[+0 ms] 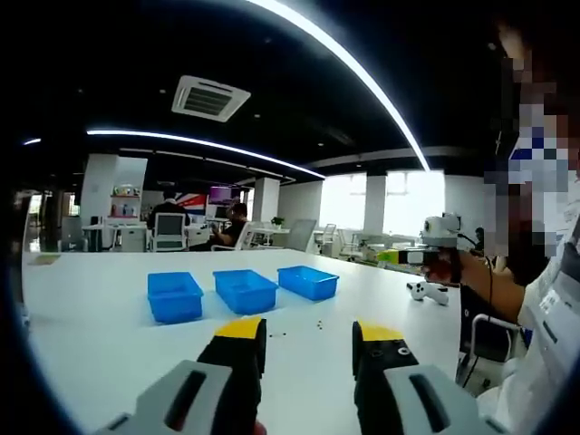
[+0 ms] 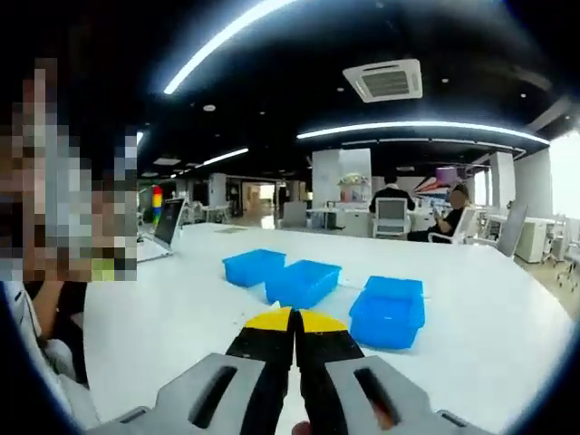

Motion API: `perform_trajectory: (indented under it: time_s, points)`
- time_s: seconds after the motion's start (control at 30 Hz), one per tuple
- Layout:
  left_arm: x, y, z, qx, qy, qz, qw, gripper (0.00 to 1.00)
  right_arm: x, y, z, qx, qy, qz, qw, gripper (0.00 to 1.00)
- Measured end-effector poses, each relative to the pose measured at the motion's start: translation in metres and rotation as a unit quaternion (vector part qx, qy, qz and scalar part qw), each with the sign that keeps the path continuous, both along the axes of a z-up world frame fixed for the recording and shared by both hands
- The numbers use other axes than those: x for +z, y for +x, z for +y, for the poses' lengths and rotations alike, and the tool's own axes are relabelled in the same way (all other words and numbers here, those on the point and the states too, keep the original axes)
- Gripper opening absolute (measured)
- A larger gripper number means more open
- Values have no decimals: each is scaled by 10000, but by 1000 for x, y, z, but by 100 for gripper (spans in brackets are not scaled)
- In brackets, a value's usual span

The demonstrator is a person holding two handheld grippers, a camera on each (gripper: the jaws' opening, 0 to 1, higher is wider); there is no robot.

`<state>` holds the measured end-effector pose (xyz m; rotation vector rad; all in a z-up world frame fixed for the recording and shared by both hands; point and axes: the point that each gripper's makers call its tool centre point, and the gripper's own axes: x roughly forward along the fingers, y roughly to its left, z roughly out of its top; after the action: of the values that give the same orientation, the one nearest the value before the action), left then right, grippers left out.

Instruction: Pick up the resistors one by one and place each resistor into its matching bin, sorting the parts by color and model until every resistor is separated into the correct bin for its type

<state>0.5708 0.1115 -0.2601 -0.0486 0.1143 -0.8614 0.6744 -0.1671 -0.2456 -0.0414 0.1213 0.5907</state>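
Observation:
Three blue bins stand in a row on the white table (image 1: 91,335): left bin (image 1: 174,296), middle bin (image 1: 245,290), right bin (image 1: 308,282). A few tiny dark specks, likely resistors (image 1: 318,324), lie on the table just in front of the bins. They are too small to tell colour or model. My left gripper (image 1: 311,332) hovers over the table before them, open, with nothing between its yellow-tipped jaws. In the right gripper view the same bins (image 2: 304,283) sit beyond my right gripper (image 2: 294,319). Its yellow tips are pressed together with nothing visible between them.
A person sits at the table edge, holding a device (image 1: 437,243) with a white top. A small white object (image 1: 426,291) lies on the table near them. A laptop (image 2: 169,223) stands at the far side. Chairs, desks and seated people fill the office behind.

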Motion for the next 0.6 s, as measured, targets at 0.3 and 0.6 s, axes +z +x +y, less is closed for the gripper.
perform_trajectory:
  time_s: [0.3, 0.6]
  points:
    - [0, -1, 0, 9, -3, -9, 10000, 40, -10, 92, -21, -332, -200, 278, 9989, 3]
    - [0, -1, 1, 11, -2, -18, 10000, 40, -23, 149, -30, -620, -461, 459, 9960, 3]
